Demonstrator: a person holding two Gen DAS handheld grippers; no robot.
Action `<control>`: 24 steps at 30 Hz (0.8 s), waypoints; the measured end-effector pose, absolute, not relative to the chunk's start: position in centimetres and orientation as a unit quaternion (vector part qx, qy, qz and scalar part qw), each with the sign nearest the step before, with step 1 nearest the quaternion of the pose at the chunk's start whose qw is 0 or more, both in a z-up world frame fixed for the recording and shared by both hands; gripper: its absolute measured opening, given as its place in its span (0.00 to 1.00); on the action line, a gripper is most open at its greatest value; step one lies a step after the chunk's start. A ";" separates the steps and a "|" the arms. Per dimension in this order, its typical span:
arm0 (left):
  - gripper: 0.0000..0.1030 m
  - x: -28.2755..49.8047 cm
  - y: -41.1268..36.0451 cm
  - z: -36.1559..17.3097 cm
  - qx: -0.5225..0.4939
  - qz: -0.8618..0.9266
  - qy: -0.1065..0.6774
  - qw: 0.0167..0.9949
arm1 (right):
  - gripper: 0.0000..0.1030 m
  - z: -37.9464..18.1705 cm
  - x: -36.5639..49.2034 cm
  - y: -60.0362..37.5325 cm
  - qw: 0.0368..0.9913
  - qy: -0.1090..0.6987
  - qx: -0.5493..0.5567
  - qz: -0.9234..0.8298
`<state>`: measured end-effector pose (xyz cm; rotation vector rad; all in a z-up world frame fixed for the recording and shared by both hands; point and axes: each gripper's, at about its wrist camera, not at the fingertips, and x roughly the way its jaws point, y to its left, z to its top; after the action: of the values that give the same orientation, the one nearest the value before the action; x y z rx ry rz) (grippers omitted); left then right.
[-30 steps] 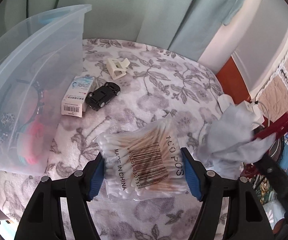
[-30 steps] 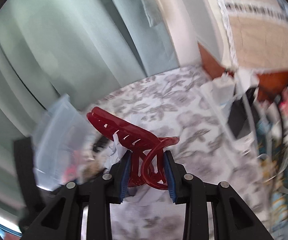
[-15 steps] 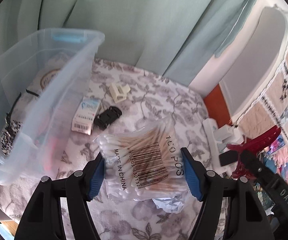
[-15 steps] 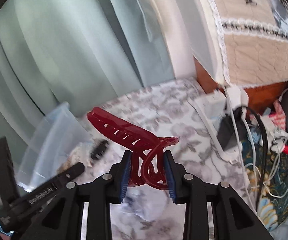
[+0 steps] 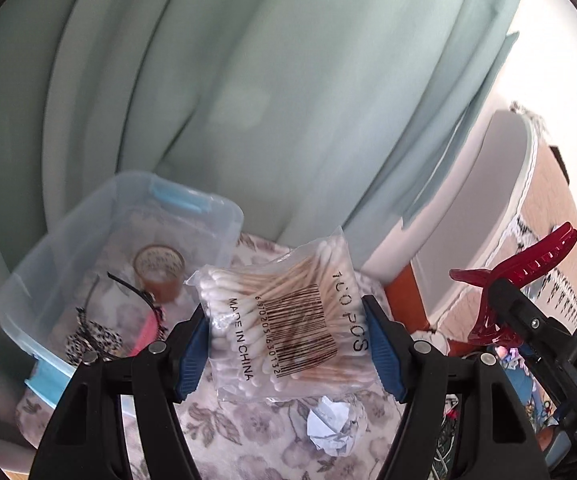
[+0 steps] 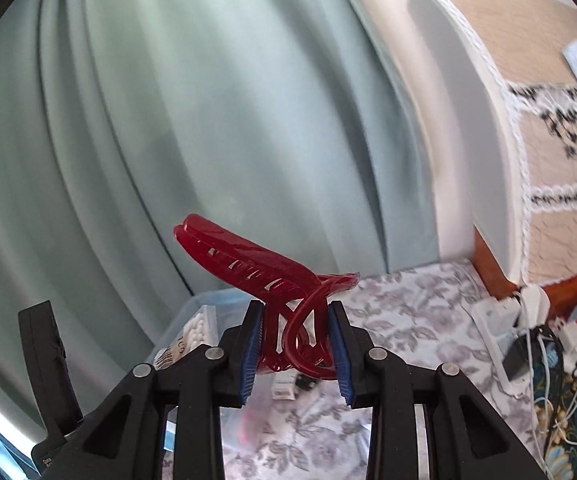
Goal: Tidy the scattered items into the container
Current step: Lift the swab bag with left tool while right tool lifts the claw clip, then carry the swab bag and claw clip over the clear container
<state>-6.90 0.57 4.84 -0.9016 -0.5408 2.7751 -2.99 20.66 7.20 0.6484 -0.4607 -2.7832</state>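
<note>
Cotton swabs in a crinkly clear bag (image 5: 288, 316) sit pinched between the left gripper's (image 5: 286, 354) blue ribbed pads, held above the floral cloth (image 5: 248, 436) beside the translucent plastic bin (image 5: 120, 248). The right gripper (image 6: 296, 350) is clamped on a glossy red claw clip (image 6: 256, 264), its curved toothed prongs jutting up and left.

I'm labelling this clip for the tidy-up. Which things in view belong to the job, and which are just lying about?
Job:
cotton swab pack, in left gripper
red hair claw, in right gripper
clear plastic bin

Lying about:
curtain
power strip and cables
</note>
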 end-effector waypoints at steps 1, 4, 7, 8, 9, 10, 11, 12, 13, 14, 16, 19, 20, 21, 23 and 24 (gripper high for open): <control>0.70 -6.7 0.0 5.2 -0.297 0.933 -0.183 0.085 | 0.34 7.6 -2.8 19.8 0.128 -0.153 0.219 -0.955; 0.70 -6.0 -2.0 5.8 -0.284 0.936 -0.192 0.079 | 0.34 8.5 -2.6 17.5 0.145 -0.140 0.210 -0.957; 0.70 -5.5 -4.0 6.2 -0.272 0.939 -0.200 0.066 | 0.34 9.1 -2.4 15.4 0.162 -0.129 0.205 -0.957; 0.70 -5.4 -4.7 6.2 -0.270 0.939 -0.203 0.062 | 0.34 9.2 -2.3 14.7 0.166 -0.122 0.204 -0.957; 0.70 -5.3 -5.4 6.3 -0.268 0.939 -0.207 0.058 | 0.34 9.3 -2.3 13.9 0.171 -0.115 0.204 -0.957; 0.70 -5.2 -6.0 6.2 -0.266 0.939 -0.211 0.054 | 0.34 9.3 -2.3 13.3 0.176 -0.111 0.205 -0.956; 0.70 -5.2 -6.7 6.2 -0.266 0.939 -0.215 0.049 | 0.34 9.3 -2.3 12.6 0.182 -0.107 0.206 -0.955; 0.70 -5.1 -7.3 6.1 -0.265 0.938 -0.218 0.045 | 0.34 9.3 -2.4 11.9 0.186 -0.102 0.209 -0.955; 0.70 -5.0 -7.9 6.0 -0.265 0.937 -0.222 0.040 | 0.34 9.2 -2.6 11.2 0.190 -0.098 0.212 -0.954; 0.70 -5.0 -8.6 5.8 -0.264 0.937 -0.227 0.035 | 0.34 9.1 -2.7 10.6 0.195 -0.093 0.215 -0.952; 0.70 -4.9 -9.7 5.5 -0.265 0.935 -0.233 0.026 | 0.34 8.8 -2.9 9.3 0.202 -0.084 0.222 -0.950; 0.70 -5.0 -11.0 5.0 -0.266 0.933 -0.242 0.016 | 0.34 8.5 -3.1 7.7 0.211 -0.070 0.231 -0.947; 0.70 -5.0 -11.5 4.9 -0.266 0.932 -0.245 0.013 | 0.34 8.3 -3.3 7.3 0.214 -0.068 0.235 -0.946; 0.70 -5.1 -11.9 4.7 -0.267 0.931 -0.247 0.010 | 0.34 8.2 -3.4 6.9 0.216 -0.065 0.238 -0.945; 0.70 -5.3 -12.6 4.4 -0.268 0.930 -0.251 0.005 | 0.34 7.8 -3.6 6.4 0.219 -0.060 0.244 -0.943; 0.70 -5.3 -12.8 4.3 -0.269 0.930 -0.252 0.002 | 0.34 7.6 -3.7 6.1 0.220 -0.058 0.247 -0.942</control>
<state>-5.35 -12.78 4.30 -0.8440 -0.7894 2.9163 -3.69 6.13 7.65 0.6826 -0.1606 -2.6043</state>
